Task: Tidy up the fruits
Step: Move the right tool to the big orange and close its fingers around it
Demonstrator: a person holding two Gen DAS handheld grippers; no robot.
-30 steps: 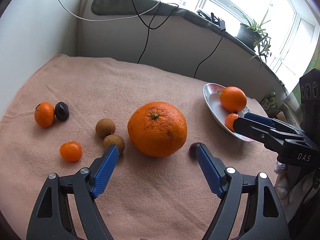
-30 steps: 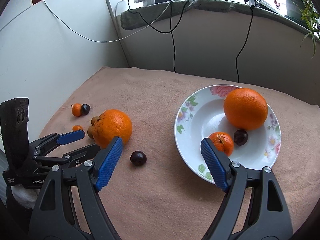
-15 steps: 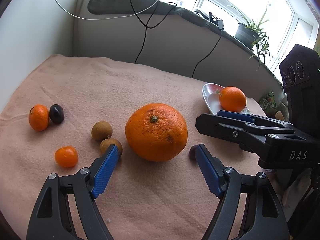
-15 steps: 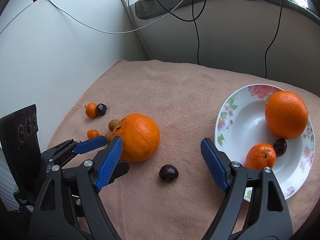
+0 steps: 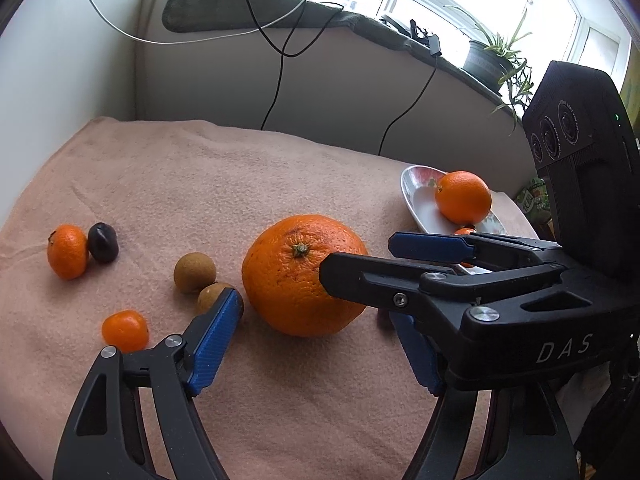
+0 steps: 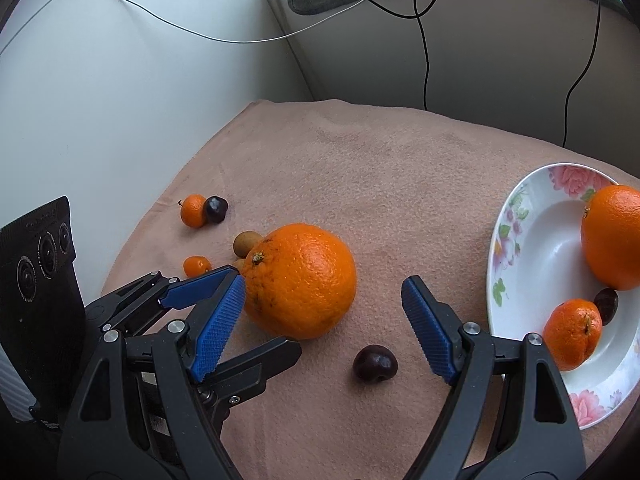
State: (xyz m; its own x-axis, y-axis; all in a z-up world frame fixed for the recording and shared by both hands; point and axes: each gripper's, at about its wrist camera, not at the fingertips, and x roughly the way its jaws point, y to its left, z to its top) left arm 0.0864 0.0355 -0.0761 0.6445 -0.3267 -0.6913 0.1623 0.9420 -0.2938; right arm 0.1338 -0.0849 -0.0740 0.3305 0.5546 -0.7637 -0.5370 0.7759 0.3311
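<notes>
**Both grippers standing open around the big orange on the cloth**

The large orange (image 6: 300, 280) is sitting on the pink cloth (image 6: 400, 184) near its middle, stem tilted toward the left edge. The right gripper (image 6: 322, 322) is hanging over it with its blue pads spread wide and gripping nothing; its left pad (image 6: 218, 326) is lying just beside the orange's skin, and whether it is touching cannot be told. A dark cherry (image 6: 375, 363) is lying on the cloth between those pads, nearer the front edge than the orange.

The left gripper (image 5: 316, 340) is also standing open, its pads apart and pressing on nothing, the orange sitting just beyond its tips. The right gripper's black body is crossing in front of it and hiding most of its right pad.

Toward the cloth's left edge, a small mandarin (image 5: 67, 251) is touching a dark plum-like fruit (image 5: 103, 242). Two brown round fruits (image 5: 195, 267) are lying together beside the large orange, and another small orange fruit (image 5: 125, 330) is resting nearer the front.

At the right edge, the flowered plate (image 6: 520, 248) is holding a second orange (image 6: 614, 236), a mandarin (image 6: 573, 334) and a dark cherry (image 6: 606, 305) between them.
</notes>
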